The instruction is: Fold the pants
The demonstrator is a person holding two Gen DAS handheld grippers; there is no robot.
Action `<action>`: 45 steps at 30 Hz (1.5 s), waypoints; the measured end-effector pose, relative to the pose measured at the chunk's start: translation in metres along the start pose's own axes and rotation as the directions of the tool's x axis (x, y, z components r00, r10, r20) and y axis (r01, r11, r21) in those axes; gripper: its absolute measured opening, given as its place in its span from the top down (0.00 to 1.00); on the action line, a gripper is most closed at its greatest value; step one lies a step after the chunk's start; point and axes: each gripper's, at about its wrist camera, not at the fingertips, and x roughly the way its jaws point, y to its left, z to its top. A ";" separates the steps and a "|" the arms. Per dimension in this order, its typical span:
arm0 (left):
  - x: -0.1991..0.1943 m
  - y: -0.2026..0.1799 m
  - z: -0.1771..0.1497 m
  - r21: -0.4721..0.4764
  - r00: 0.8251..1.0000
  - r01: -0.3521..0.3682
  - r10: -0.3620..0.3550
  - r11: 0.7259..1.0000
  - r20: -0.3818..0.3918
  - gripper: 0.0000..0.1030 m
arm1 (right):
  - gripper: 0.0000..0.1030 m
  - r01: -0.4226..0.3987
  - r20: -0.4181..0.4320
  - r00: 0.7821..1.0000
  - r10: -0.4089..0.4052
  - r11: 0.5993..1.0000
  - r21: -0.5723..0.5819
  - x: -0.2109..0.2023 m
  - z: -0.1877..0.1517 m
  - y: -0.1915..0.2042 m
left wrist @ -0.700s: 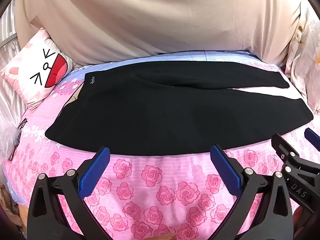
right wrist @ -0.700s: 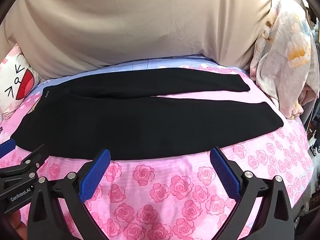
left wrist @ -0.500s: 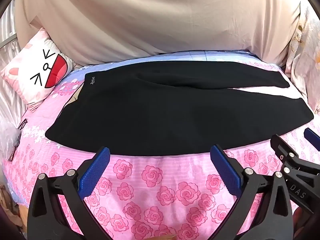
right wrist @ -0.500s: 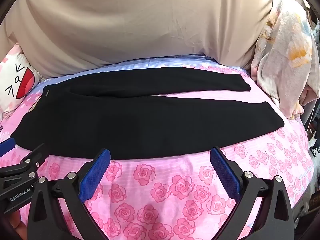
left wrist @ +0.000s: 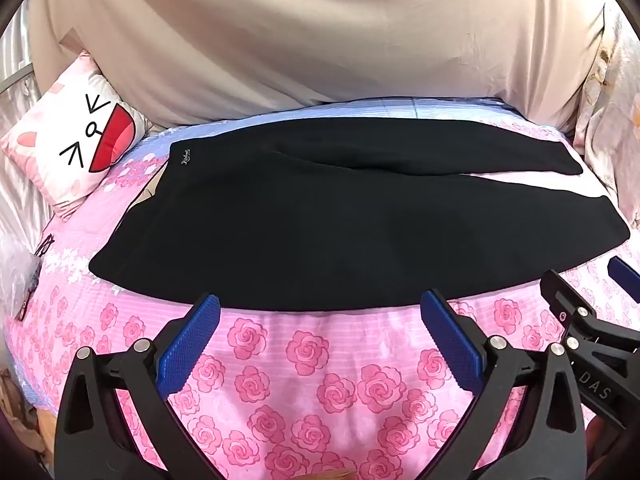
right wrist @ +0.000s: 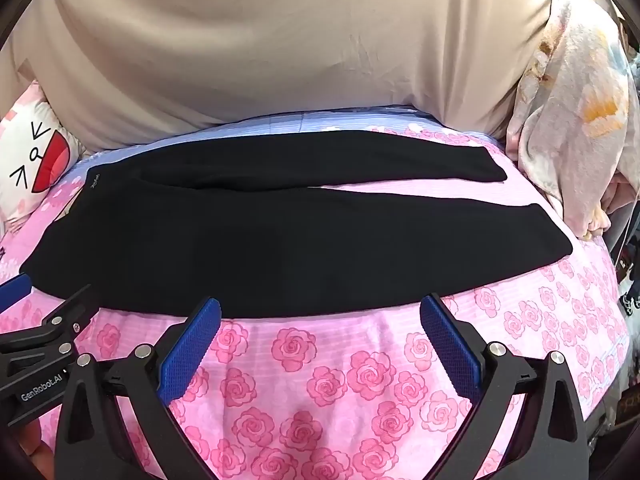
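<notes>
Just past the tips of both grippers, black pants lie flat on a pink sheet with roses on it. Their near edge runs right beyond the blue pads of the left gripper, and nothing sits between its jaws but bare sheet. The right gripper is the same: its jaws stand wide apart, holding nothing, with the pants' near edge just ahead of its pads. The waist of the pants lies off to the left of the jaws, and a tiny label there is too small to read. The two legs reach to the right, the far leg lying a bit apart from the near one, so a thin strip of pink shows between them. In the left view, the right gripper pokes in at the right edge, and only part of it shows. In the right view, the left gripper pokes in at the left edge, also cut off. Far beyond the pants hangs a big tan cloth that hides what is behind it. A pillow with a drawn face sits far to the left of the jaws, partly cut off in the right view. A flowery blanket is bunched up far to the right. Some small stuff at the edges is too blurry to tell.
</notes>
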 end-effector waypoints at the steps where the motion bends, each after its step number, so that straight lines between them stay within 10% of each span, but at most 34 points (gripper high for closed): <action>1: 0.001 0.000 -0.001 0.001 1.000 0.002 -0.002 1.000 -0.001 0.05 | 0.05 0.001 0.001 1.000 -0.001 1.000 0.001 -0.001 -0.001 0.000; 45: 0.006 -0.002 0.000 0.011 1.000 -0.027 0.027 1.000 -0.010 0.05 | 0.05 -0.007 -0.016 1.000 0.007 1.000 -0.003 0.008 -0.003 -0.004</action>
